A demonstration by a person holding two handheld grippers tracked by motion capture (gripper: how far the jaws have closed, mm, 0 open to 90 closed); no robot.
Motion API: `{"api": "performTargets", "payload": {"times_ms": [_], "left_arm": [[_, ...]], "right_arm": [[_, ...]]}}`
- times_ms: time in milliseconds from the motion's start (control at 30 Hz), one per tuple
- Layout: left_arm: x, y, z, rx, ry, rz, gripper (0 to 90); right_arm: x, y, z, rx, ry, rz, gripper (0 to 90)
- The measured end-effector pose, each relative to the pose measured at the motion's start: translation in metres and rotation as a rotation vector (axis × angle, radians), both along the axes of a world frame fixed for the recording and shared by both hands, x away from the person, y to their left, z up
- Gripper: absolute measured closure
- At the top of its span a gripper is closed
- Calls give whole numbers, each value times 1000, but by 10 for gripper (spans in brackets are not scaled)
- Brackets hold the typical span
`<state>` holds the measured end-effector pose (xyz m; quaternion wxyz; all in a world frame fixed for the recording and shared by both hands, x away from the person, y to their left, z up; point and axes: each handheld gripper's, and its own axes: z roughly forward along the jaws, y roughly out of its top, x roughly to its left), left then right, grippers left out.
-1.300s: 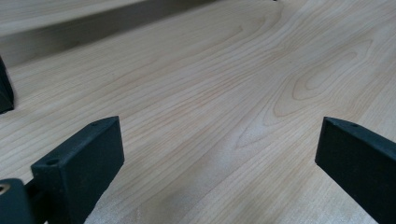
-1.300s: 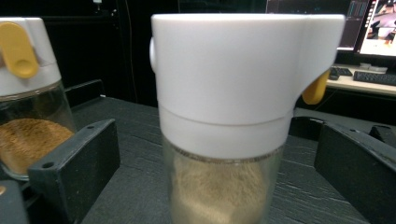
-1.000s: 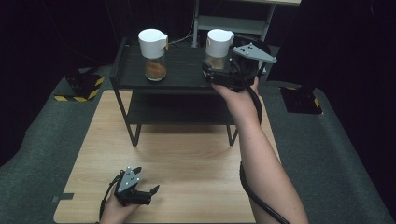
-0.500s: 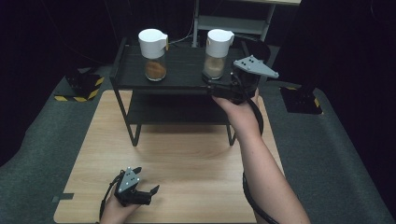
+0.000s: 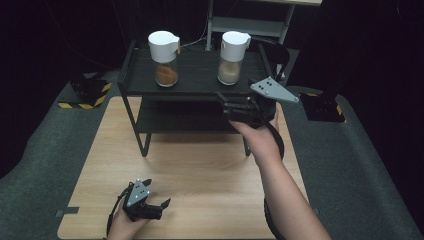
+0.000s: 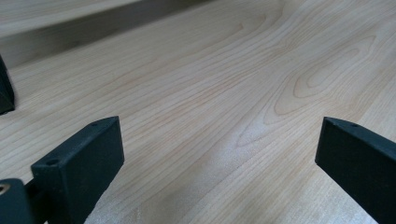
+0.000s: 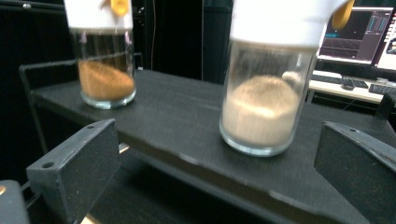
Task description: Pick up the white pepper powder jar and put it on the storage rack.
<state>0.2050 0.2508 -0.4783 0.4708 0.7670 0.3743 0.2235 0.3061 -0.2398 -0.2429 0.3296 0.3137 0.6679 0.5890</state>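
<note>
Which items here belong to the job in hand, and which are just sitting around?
In the job: right gripper, jaws open; jar of pale powder nearest it on the black shelf.
Sitting around: jar of orange-brown powder, left gripper on the wooden table, monitor.

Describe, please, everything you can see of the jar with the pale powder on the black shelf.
The jar with pale powder is a clear glass cylinder with a white plastic lid bearing a small yellow tab at its side. Beige powder, heaped slightly, fills roughly its lower half. It stands upright on the right part of the black shelf's top tier, apart from the jar of orange-brown powder on the left. Nothing grips it: the right gripper hangs open just in front of and below it.
</note>
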Motion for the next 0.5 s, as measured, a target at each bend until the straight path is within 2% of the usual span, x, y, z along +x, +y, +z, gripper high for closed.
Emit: {"api": "performTargets", "payload": {"times_ms": [100, 500], "left_arm": [[0, 0, 0, 0, 1, 0, 15], [0, 0, 0, 0, 1, 2, 15]], "right_arm": [[-4, -4, -10, -18, 7, 4, 0], [-15, -12, -36, -33, 24, 21, 0]]}}
